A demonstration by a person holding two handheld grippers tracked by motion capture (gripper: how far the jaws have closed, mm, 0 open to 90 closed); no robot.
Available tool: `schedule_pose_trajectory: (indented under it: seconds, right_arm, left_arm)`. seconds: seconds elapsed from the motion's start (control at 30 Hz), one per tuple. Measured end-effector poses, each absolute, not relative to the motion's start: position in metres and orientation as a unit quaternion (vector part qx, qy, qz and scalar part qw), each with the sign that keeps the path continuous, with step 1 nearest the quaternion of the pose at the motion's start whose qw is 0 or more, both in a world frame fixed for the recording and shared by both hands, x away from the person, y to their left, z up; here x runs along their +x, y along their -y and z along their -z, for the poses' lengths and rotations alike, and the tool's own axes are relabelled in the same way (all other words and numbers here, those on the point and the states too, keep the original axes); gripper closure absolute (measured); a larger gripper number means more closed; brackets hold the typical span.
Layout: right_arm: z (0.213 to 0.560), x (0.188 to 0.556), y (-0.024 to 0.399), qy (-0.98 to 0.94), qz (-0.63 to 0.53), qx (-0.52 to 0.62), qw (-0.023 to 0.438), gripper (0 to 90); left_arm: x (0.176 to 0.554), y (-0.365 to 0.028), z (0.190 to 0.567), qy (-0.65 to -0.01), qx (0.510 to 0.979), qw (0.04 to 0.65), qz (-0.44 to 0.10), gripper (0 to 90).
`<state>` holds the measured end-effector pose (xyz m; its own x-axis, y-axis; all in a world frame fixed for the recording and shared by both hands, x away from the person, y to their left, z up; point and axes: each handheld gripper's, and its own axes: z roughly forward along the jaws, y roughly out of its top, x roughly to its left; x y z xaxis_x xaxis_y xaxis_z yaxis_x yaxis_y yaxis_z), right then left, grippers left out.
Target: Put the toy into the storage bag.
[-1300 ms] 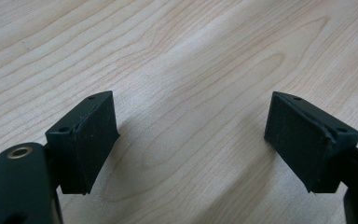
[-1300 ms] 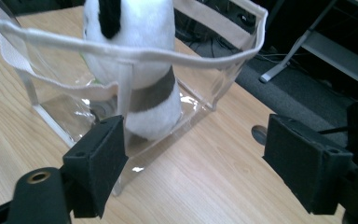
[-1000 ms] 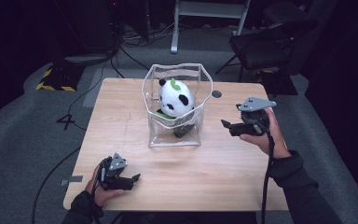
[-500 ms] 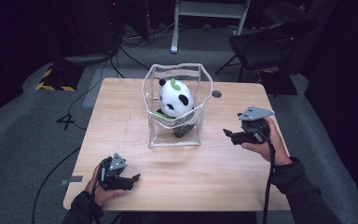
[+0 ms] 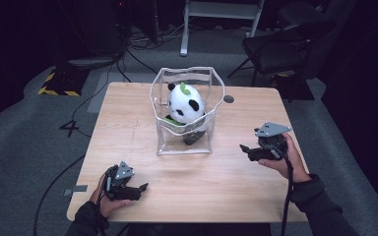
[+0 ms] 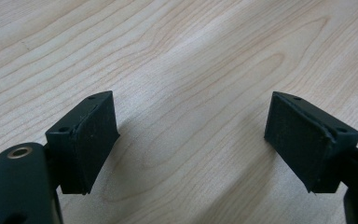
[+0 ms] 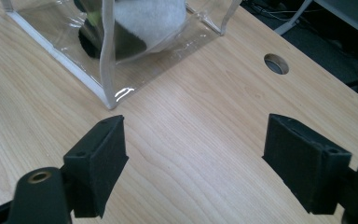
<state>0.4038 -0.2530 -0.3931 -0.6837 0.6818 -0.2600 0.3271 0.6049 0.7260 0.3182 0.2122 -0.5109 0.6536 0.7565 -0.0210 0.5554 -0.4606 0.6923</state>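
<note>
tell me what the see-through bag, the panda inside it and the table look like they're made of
Bag: probably soft clear plastic, glossy, with glare streaks, wrinkles and white-trimmed edges. Panda: looks like plush fabric, matte and fuzzy white with black patches. Table: light wood or wood-look laminate; grain lines show, smooth low-sheen finish.

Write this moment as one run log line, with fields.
left gripper: open, empty | right gripper: open, empty | panda toy: inside clear bag | table

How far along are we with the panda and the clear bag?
Done: the panda plush sits inside the clear bag, which stands open-topped mid-table. In hand: nothing; the left gripper and right gripper are both open, apart from the bag. Left: apparently only closing or moving the bag, if that is wanted.
</note>
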Motion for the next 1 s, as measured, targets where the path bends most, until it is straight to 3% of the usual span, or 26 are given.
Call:
schedule_pose_trajectory:
  seconds: [1.0]
  right_arm:
    - [0.434,0.377,0.288,-0.862,-0.304,0.313,0.258,19.7]
  left_arm:
    - [0.318,-0.212,0.511,-0.389,0.843,0.342,-0.147,17.2]
